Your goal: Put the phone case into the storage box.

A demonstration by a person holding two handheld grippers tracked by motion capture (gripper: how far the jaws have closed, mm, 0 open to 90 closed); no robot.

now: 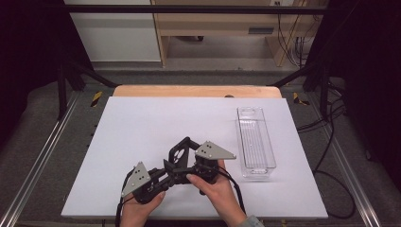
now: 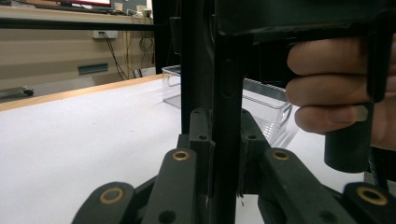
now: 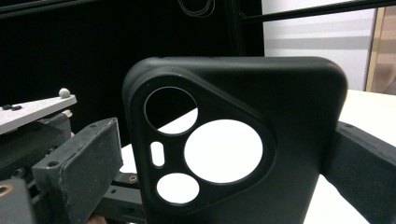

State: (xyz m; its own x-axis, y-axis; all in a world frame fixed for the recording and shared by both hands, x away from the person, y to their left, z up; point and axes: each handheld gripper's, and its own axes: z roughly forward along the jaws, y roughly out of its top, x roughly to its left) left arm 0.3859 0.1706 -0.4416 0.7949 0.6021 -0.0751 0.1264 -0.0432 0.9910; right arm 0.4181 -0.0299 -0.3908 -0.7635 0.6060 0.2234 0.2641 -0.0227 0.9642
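Both hand-held grippers, left [image 1: 166,174] and right [image 1: 185,156], clamp one black phone case [image 3: 233,140] upright between them, probably a handover; clear bin [image 1: 255,142] waits at 2 o'clock.

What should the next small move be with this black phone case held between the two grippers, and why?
Probably carry the black rubbery phone case rightward toward the clear plastic tray, the likeliest place for it. Left gripper and right gripper hold the case upright, above the white table.
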